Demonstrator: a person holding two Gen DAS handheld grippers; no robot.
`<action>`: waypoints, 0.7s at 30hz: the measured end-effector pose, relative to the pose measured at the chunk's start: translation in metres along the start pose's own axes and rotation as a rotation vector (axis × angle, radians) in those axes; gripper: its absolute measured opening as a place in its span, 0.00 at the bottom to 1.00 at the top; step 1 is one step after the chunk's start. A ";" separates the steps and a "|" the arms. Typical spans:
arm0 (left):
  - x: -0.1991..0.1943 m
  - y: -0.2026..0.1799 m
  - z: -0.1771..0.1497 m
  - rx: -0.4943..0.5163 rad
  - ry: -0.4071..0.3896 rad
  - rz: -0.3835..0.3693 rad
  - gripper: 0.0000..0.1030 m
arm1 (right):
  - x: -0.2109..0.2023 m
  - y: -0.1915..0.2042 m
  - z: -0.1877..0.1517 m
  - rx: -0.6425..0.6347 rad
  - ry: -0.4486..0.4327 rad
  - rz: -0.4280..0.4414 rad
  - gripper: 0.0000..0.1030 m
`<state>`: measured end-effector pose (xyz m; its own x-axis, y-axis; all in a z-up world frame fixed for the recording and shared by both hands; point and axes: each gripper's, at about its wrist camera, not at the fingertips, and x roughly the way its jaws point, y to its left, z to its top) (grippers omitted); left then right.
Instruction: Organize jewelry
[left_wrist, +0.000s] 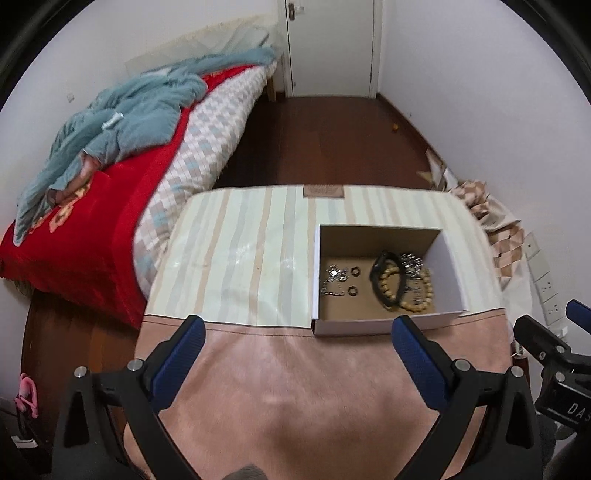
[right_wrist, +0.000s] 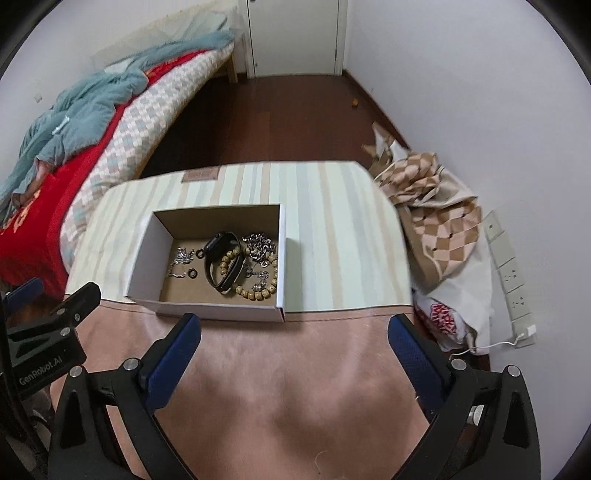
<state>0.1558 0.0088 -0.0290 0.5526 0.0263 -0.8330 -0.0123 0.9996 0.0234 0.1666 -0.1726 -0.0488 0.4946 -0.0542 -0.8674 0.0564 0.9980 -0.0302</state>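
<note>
An open cardboard box stands on the table. In it lie a black wristband, a wooden bead bracelet, silver chains and two small dark rings. My left gripper is open and empty, above the pink cloth just short of the box. My right gripper is open and empty, at the box's near right corner. The right gripper also shows at the edge of the left wrist view, and the left gripper in the right wrist view.
The table has a striped cloth at the back and a pink cloth in front. A bed with a red blanket stands left. Checked fabric and a bag lie right, by wall sockets.
</note>
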 end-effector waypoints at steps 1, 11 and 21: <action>-0.009 0.000 -0.001 -0.001 -0.013 -0.004 1.00 | -0.014 -0.001 -0.004 0.003 -0.020 -0.003 0.99; -0.109 0.011 -0.013 -0.019 -0.157 -0.020 1.00 | -0.128 -0.004 -0.029 0.007 -0.182 -0.008 0.99; -0.169 0.024 -0.021 -0.052 -0.201 -0.016 1.00 | -0.210 0.000 -0.043 -0.006 -0.287 -0.029 0.99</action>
<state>0.0452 0.0283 0.1008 0.7086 0.0145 -0.7055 -0.0424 0.9989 -0.0220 0.0251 -0.1599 0.1121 0.7183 -0.0893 -0.6899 0.0694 0.9960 -0.0566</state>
